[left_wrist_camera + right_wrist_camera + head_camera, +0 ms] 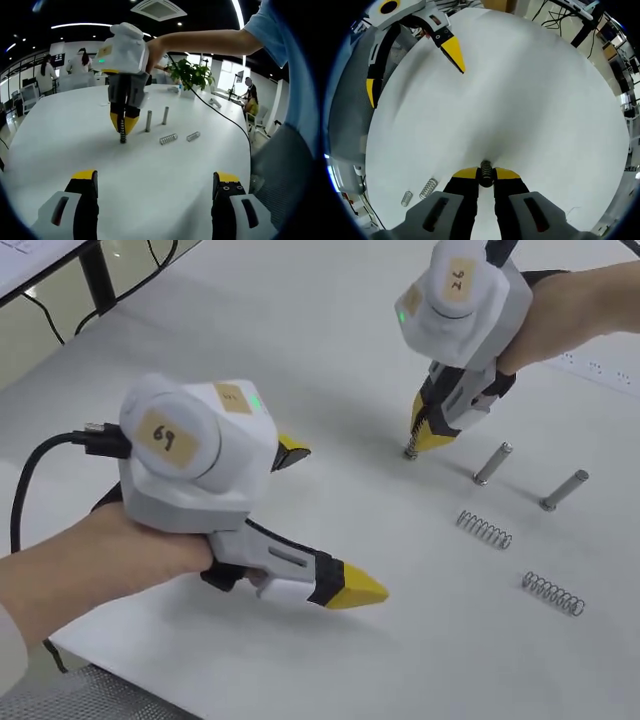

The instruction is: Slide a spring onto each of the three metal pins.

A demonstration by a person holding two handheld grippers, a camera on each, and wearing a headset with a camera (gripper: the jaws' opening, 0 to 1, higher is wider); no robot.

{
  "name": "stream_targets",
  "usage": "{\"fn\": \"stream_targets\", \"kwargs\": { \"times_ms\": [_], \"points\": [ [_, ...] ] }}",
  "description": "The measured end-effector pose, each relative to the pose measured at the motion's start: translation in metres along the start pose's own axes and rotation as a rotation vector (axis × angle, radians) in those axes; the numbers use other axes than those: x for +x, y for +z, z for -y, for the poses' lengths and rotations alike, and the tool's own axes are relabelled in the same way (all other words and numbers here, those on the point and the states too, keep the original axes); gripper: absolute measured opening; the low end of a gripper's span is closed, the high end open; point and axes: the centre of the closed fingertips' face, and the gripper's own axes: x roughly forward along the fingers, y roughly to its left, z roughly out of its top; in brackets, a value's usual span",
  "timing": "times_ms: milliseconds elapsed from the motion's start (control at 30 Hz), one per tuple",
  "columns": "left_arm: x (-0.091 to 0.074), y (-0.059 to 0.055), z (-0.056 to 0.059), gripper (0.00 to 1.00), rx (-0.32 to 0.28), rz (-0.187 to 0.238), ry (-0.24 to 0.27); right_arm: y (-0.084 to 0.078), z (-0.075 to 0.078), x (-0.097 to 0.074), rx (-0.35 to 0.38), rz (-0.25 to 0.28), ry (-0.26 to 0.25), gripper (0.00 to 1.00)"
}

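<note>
Three springs are counted. The held spring [486,174] is pinched upright between the pressed jaws of the right gripper [426,440], with its lower end on the table [300,320]. The near spring [484,529] and far spring [553,593] lie loose beside that gripper. Two bare pins, the near pin [492,463] and far pin [565,489], are stood upright next to its tips. A third pin cannot be made out. The left gripper [328,520] is held spread and empty, well apart, with a black cable [40,455] behind it.
</note>
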Motion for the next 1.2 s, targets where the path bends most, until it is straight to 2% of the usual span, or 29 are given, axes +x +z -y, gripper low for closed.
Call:
{"fn": "stream_targets", "kwargs": {
  "times_ms": [267,400,533,700,867,1000,1200],
  "points": [
    [-0.0006,-0.0006,0.0,0.92,-0.002,-0.001,0.0,0.0007,-0.0024,0.0002,0.0,-0.007,0.004,0.09],
    [-0.0007,-0.0014,-0.0004,0.92,-0.006,-0.003,0.0,0.0023,-0.0006,0.001,0.018,0.01,0.001,0.21],
    [-0.0004,-0.0022,0.0001,0.92,-0.005,-0.005,-0.003,0.0016,0.0016,0.0005,0.036,0.025,-0.008,0.28],
    [-0.0005,-0.0016,-0.0005,0.93,-0.008,-0.001,-0.002,0.003,-0.0012,0.0002,0.062,0.062,-0.028,0.51],
    [-0.0004,-0.0019,0.0002,0.93,-0.009,-0.001,-0.004,0.005,-0.0029,0.0009,0.103,0.105,-0.039,0.68],
    [-0.0006,-0.001,0.0003,0.93,-0.008,0.002,-0.004,0.0054,-0.0015,0.0003,0.106,0.116,-0.051,0.75],
    [-0.0006,0.0,0.0018,0.93,-0.004,0.005,-0.006,0.0066,-0.0029,-0.0038,0.131,0.15,-0.067,0.75]
  ]
}}
